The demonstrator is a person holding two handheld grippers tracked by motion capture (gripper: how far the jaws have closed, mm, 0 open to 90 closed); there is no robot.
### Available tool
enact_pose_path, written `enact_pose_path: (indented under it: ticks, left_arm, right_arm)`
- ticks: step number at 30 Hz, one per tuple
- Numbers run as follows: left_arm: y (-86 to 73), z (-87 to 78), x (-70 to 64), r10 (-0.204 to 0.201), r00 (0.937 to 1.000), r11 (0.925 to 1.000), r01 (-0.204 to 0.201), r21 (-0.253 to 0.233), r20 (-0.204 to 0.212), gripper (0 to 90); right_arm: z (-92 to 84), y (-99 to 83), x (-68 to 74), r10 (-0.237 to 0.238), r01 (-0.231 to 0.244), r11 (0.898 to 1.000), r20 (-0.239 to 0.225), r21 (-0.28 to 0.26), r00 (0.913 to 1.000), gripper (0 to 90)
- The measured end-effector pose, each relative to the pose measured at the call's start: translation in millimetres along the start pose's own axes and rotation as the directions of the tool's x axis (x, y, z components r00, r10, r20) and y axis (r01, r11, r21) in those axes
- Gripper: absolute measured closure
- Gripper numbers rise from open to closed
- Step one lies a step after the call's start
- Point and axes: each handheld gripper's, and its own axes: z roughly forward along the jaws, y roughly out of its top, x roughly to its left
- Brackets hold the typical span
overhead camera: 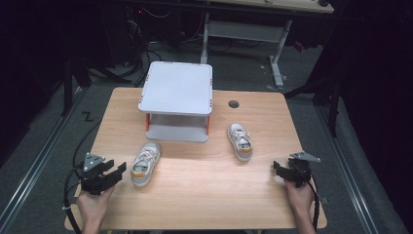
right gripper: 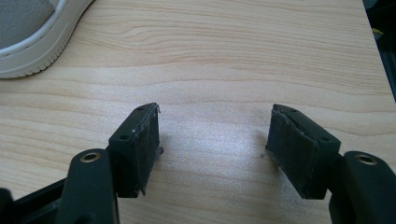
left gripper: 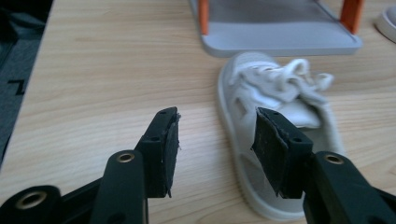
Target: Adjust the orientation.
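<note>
High view: two claws apart over a wooden tabletop, two white shoes between them.

Left claw [overhead camera: 118,171], at lower left of the frame, stands part open with nothing between its pads, just beside the left shoe [overhead camera: 145,164]. Right claw [overhead camera: 276,169], at lower right, is spread wide and empty over bare tabletop [overhead camera: 204,185], near the right shoe [overhead camera: 240,141]. Behind both shoes, at upper centre, stands a grey two-tier rack [overhead camera: 176,88] with orange posts.
</note>
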Motion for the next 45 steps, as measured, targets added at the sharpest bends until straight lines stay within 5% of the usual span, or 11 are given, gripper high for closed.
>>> enact_pose_path:
  ticks: [6, 11, 15, 22, 27, 32, 36, 41, 45]
  left_arm:
    - [7.4, 10.6, -14.0, 0.071, 0.9972, 0.9958, -0.072, 0.057, 0.022, 47.4]
    - [8.7, 26.2, -21.5, 0.074, 0.9972, 0.9938, -0.074, 0.084, 0.0, 48.9]
    - [9.4, 41.3, -31.4, 0.121, 0.9919, 0.986, -0.124, 0.111, 0.04, 55.7]
    - [11.9, 38.7, -31.9, 0.174, 0.9844, 0.977, -0.168, 0.131, -0.029, 76.6]
    - [17.6, 37.3, -35.8, 0.156, 0.9873, 0.9801, -0.151, 0.129, -0.029, 83.0]
    - [26.7, 33.9, -59.0, 0.2, 0.9798, 0.9731, -0.197, 0.119, -0.01, 84.0]
    - [33.8, 32.3, -83.1, 0.245, 0.9691, 0.9632, -0.247, 0.107, 0.026, 84.1]
    - [40.9, 41.2, -125.2, 0.348, 0.935, 0.9282, -0.354, 0.115, 0.068, 84.0]
    - [42.9, 54.2, -148.0, 0.359, 0.9278, 0.9226, -0.369, 0.112, 0.102, 84.0]
  right_arm:
    - [-0.2, -0.2, 0.5, 0.0, 0.0, 1.0, -0.001, 0.001, 1.0, 34.2]
    - [-0.2, -0.2, 0.5, 0.0, 0.0, 1.0, -0.002, 0.001, 1.0, 34.1]
    - [-0.3, -0.3, 0.5, 0.0, 0.0, 1.0, -0.002, 0.001, 1.0, 34.1]
    - [-0.3, -0.3, 0.4, -0.001, 0.001, 1.0, -0.002, 0.0, 1.0, 34.1]
    - [-0.3, -0.3, 0.4, -0.001, 0.001, 1.0, -0.002, 0.0, 1.0, 34.0]
    - [-0.3, -0.3, 0.4, -0.002, 0.002, 1.0, -0.001, 0.0, 1.0, 34.0]
    - [-0.3, -0.3, 0.4, -0.001, 0.001, 1.0, 0.0, 0.0, 1.0, 33.9]
    - [-0.3, -0.3, 0.4, -0.002, 0.002, 1.0, -0.001, 0.0, 1.0, 33.9]
    - [-0.3, -0.3, 0.4, -0.002, 0.002, 1.0, -0.001, 0.0, 1.0, 33.8]
